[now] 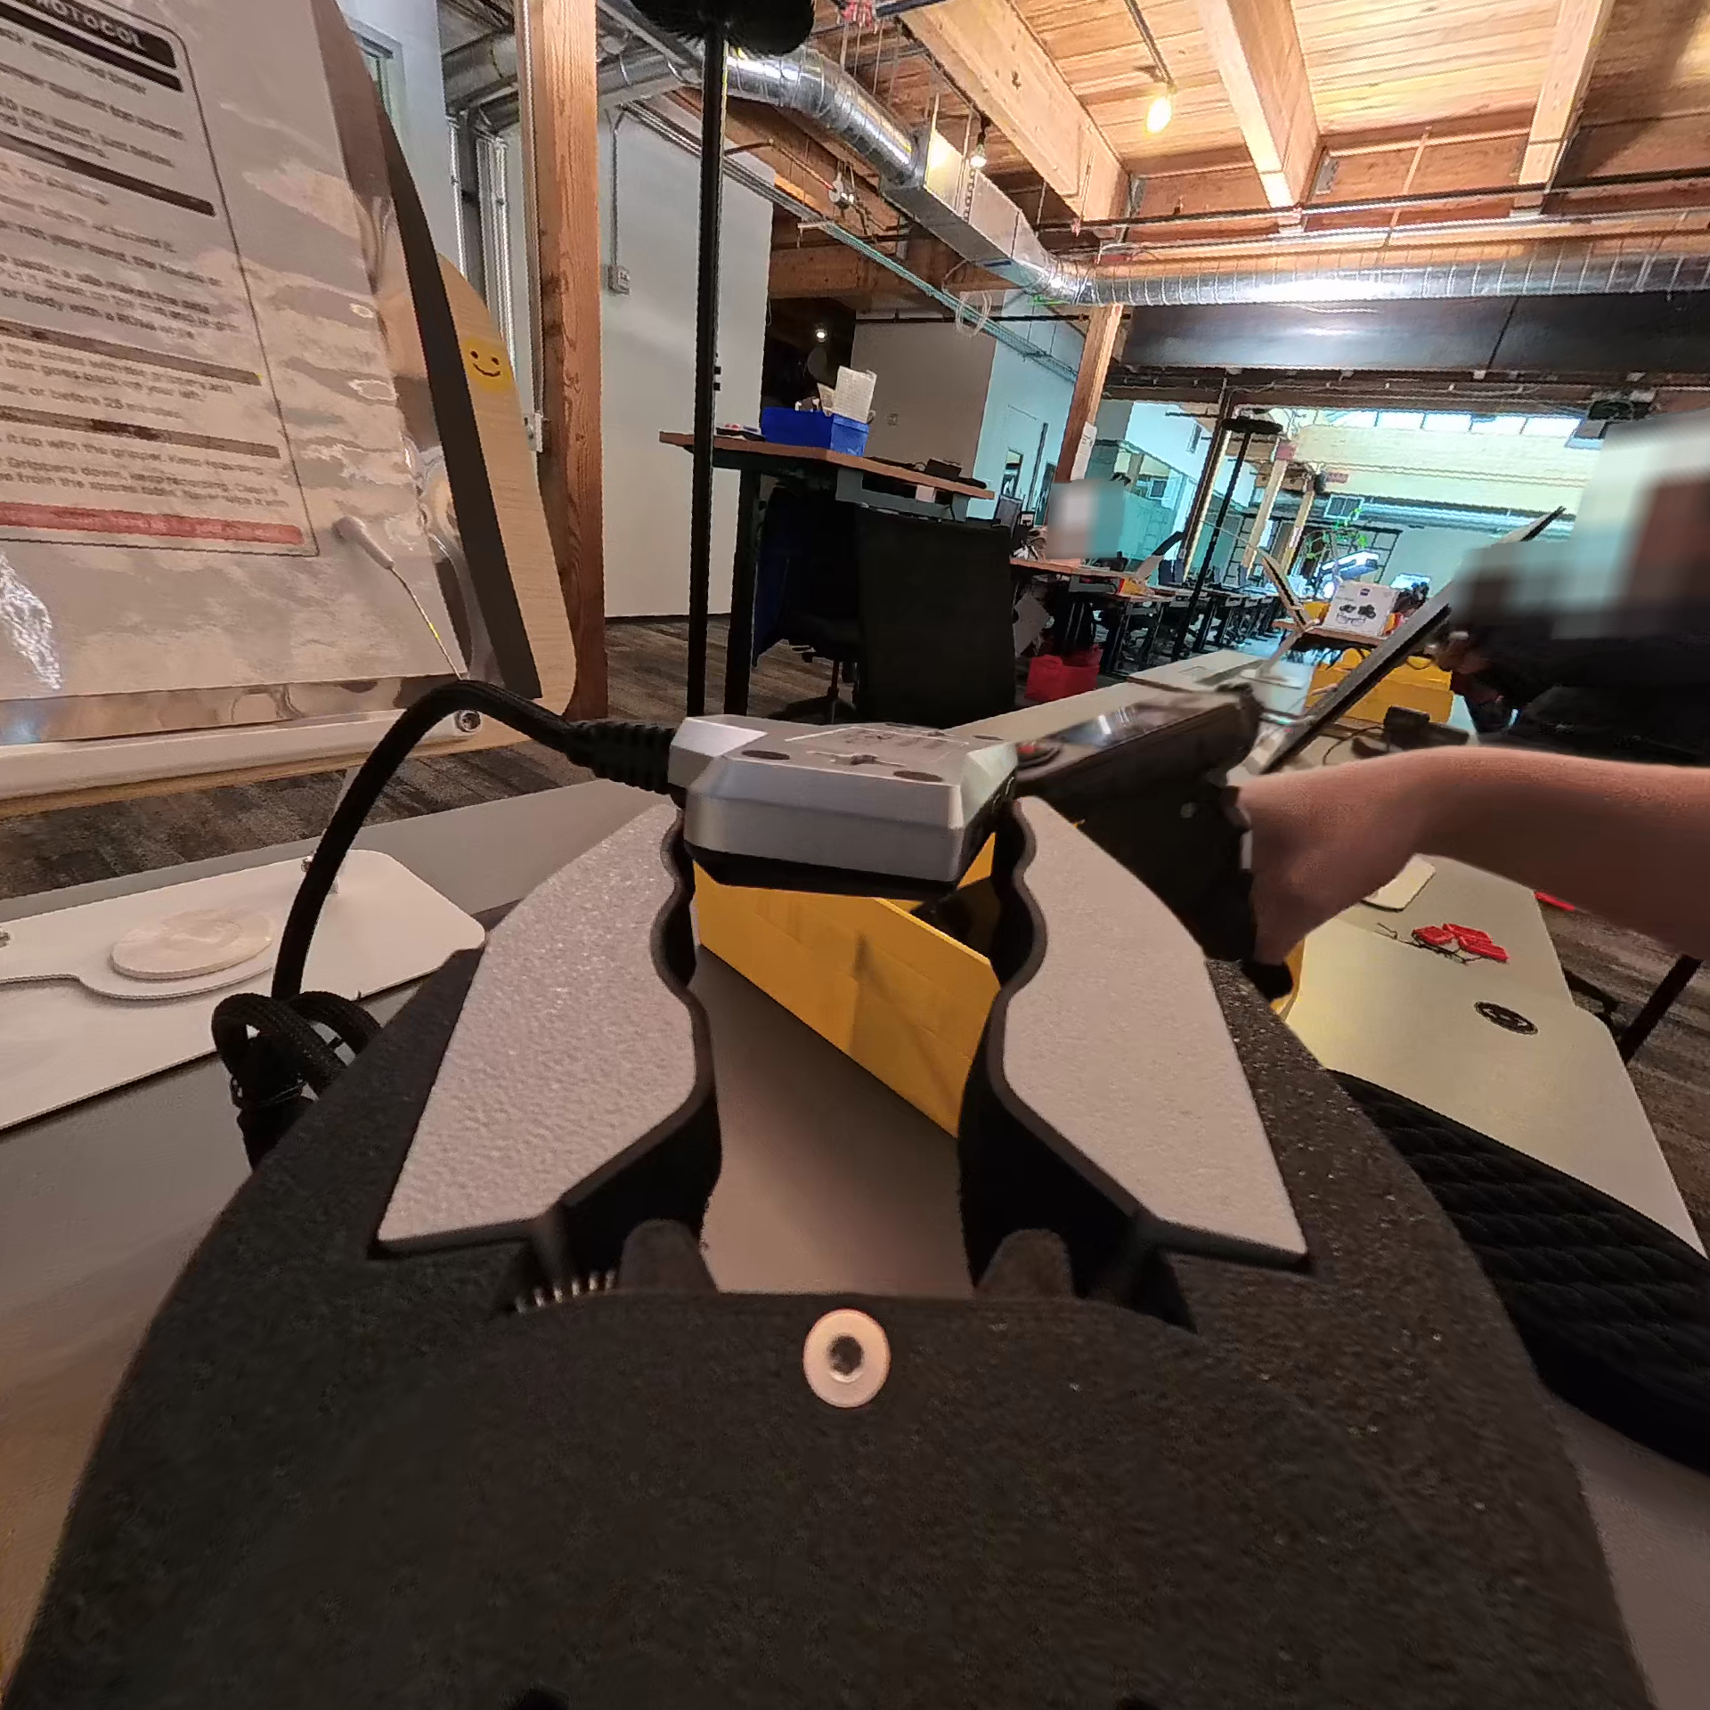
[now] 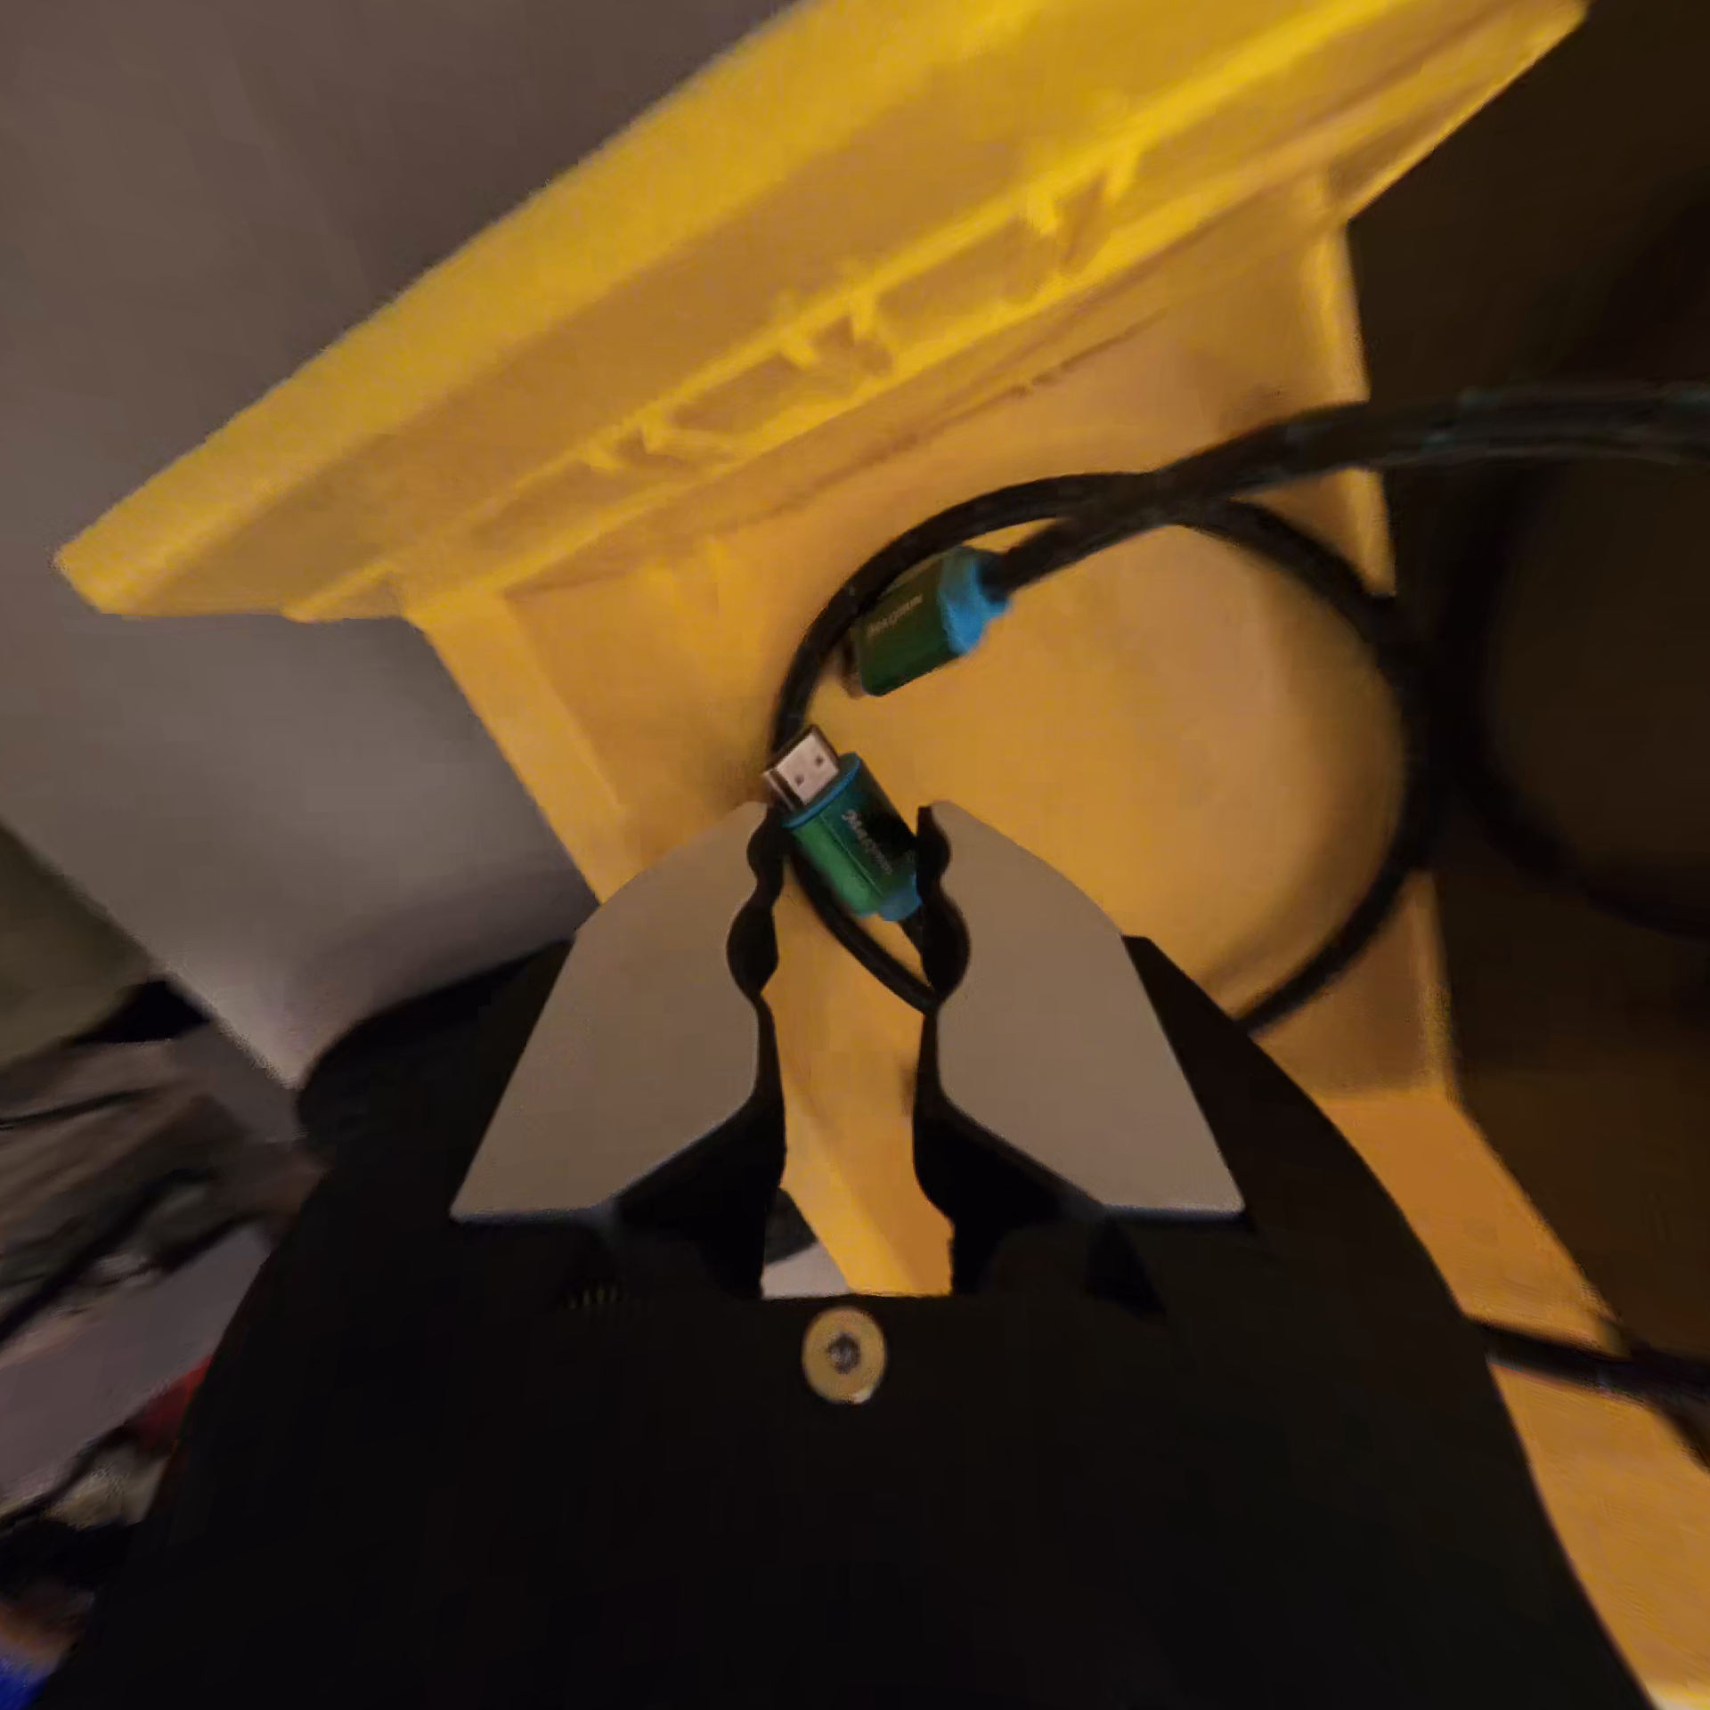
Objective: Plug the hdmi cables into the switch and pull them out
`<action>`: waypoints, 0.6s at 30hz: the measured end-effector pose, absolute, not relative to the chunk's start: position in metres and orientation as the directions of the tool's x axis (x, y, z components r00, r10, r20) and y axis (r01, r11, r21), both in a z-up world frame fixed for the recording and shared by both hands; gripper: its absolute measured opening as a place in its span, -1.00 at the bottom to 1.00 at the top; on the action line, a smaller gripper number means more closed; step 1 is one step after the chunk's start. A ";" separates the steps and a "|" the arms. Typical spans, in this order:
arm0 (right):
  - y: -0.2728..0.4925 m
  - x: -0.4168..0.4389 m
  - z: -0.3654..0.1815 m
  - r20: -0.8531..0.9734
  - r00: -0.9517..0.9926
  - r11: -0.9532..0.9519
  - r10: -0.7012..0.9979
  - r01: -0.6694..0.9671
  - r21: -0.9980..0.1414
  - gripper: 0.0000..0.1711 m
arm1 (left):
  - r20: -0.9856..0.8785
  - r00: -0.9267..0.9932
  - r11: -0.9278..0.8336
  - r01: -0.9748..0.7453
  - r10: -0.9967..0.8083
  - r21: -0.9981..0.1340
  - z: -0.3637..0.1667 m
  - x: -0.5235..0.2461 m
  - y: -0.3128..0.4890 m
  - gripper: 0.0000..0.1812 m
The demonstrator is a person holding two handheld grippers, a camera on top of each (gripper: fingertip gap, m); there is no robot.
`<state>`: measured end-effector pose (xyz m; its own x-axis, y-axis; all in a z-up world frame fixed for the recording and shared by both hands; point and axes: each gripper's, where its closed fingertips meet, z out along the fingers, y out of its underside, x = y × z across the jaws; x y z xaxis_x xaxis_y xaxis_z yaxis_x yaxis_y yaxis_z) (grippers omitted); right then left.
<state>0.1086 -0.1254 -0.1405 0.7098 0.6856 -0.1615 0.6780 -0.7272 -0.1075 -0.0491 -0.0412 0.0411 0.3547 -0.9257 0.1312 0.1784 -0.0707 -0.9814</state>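
Note:
In the left wrist view, my left gripper (image 1: pixel 844 828) is shut on the silver HDMI switch (image 1: pixel 833 786) and holds it by its sides above a yellow bin (image 1: pixel 861 999). A black braided cable (image 1: pixel 370 786) is plugged into the switch's left end. In the right wrist view, my right gripper (image 2: pixel 844 819) is shut on a green HDMI plug (image 2: pixel 847 856), whose metal tip points up and left. A second green plug (image 2: pixel 916 629) lies loose on the yellow bin's floor (image 2: pixel 1157 786), with the black cable (image 2: pixel 1342 740) looped around it.
A person's hand (image 1: pixel 1314 851) holds the right gripper's black body (image 1: pixel 1157 768) just right of the switch. A white stand base (image 1: pixel 185 962) and an upright sign board (image 1: pixel 139 370) are on the left. A coiled black cable (image 1: pixel 278 1046) lies on the grey table. Red parts (image 1: pixel 1462 942) lie far right.

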 end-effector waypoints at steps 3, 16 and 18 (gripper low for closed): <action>-0.128 0.097 -0.145 -0.285 0.715 -0.766 0.639 0.628 -0.141 -0.66 | 0.142 0.354 -0.078 0.190 -0.925 -0.979 0.042 -0.051 -0.040 -0.32; -0.084 0.037 0.036 0.706 0.405 0.034 0.581 0.855 -0.518 -0.53 | 0.164 0.253 -0.128 0.151 -0.953 -0.980 0.036 -0.036 -0.052 -0.32; -0.089 0.009 0.053 0.851 0.310 0.195 0.424 0.886 -0.420 -0.48 | 0.183 0.227 -0.153 0.142 -0.957 -0.978 0.033 -0.032 -0.055 -0.33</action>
<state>0.0092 -0.0891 0.0527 0.3096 0.4239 0.8511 0.8864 0.1954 -0.4198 -0.0321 -0.0550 0.0332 0.2274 -0.9565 0.1827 0.1416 -0.1531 -0.9780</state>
